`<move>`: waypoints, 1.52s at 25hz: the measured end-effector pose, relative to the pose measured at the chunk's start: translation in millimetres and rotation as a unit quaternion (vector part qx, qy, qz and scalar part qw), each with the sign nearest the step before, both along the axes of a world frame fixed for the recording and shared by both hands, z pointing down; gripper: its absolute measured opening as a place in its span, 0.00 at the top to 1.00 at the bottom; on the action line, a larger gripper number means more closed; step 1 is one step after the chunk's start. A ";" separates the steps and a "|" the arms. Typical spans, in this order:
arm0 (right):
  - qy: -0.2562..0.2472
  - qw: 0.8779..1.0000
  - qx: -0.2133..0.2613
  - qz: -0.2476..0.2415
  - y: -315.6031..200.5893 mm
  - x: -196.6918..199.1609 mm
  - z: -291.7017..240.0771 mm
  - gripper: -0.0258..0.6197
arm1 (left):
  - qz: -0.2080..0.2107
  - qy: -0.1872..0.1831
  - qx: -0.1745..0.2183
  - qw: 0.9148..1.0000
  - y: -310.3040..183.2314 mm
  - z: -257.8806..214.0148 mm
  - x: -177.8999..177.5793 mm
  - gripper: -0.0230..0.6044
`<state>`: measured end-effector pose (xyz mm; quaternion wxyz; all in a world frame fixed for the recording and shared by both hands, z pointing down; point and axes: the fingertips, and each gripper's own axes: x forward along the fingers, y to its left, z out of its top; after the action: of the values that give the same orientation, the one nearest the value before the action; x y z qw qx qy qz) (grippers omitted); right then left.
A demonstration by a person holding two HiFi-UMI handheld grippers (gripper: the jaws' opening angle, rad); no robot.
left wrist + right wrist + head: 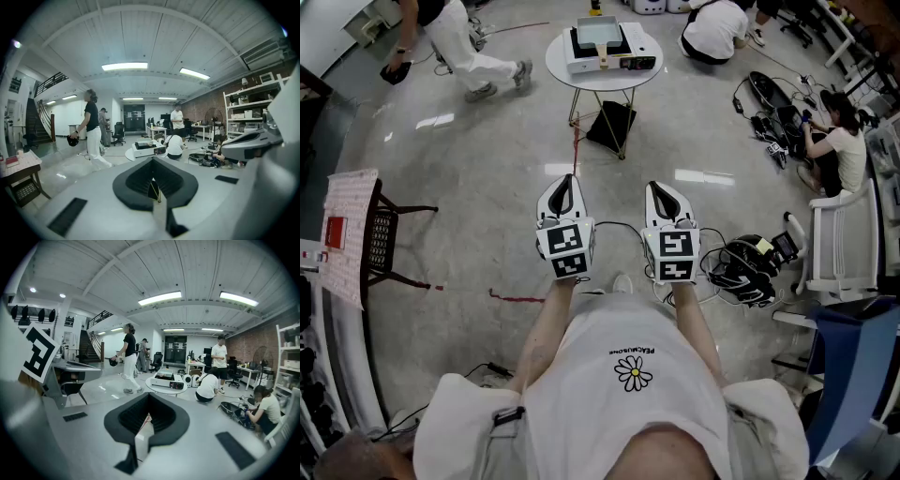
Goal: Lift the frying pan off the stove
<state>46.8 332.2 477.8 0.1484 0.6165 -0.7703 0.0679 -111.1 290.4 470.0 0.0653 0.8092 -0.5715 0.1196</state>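
Observation:
A white portable stove (602,54) stands on a round white table (558,58) a few steps ahead of me. The frying pan (598,34) rests on top of it, dark-rimmed and grey inside; its handle is too small to make out. The stove also appears far off in the left gripper view (149,149) and the right gripper view (167,380). My left gripper (565,182) and right gripper (665,187) are held side by side at waist height, pointing toward the table. Both have their jaws together with nothing between them.
A black bag (611,124) lies under the round table. A small side table with papers (352,234) is at my left. A person in white trousers (473,52) walks at the back left, and others crouch at the back (715,28) and right (842,145). Cables and gear (748,267) and a white chair (844,246) are at my right.

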 end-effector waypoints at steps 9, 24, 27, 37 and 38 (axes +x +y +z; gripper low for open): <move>-0.007 1.000 0.004 -0.011 -5.2 1.9 -1.0 0.96 | 0.006 0.002 -0.011 1.000 -3.6 0.6 6.3 0.96; -0.024 0.999 0.003 -0.036 -38.7 23.1 1.4 0.96 | -0.005 0.050 -0.008 0.999 -45.7 0.5 20.4 0.97; -0.023 0.999 0.011 -0.038 -59.3 25.9 0.9 0.96 | -0.005 0.049 -0.005 0.999 -68.0 3.2 22.8 0.97; 0.000 0.999 0.020 -0.048 -167.8 23.6 0.4 0.96 | 0.000 0.061 0.017 0.998 -183.0 -2.5 28.9 0.97; 0.001 0.999 0.019 -0.046 -183.0 24.3 -1.6 0.96 | 0.001 0.062 0.019 0.998 -196.4 -4.4 28.6 0.97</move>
<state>71.2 149.1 476.2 0.1402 0.5833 -0.7988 0.0456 -82.5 94.0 465.7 0.0855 0.8167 -0.5677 0.0584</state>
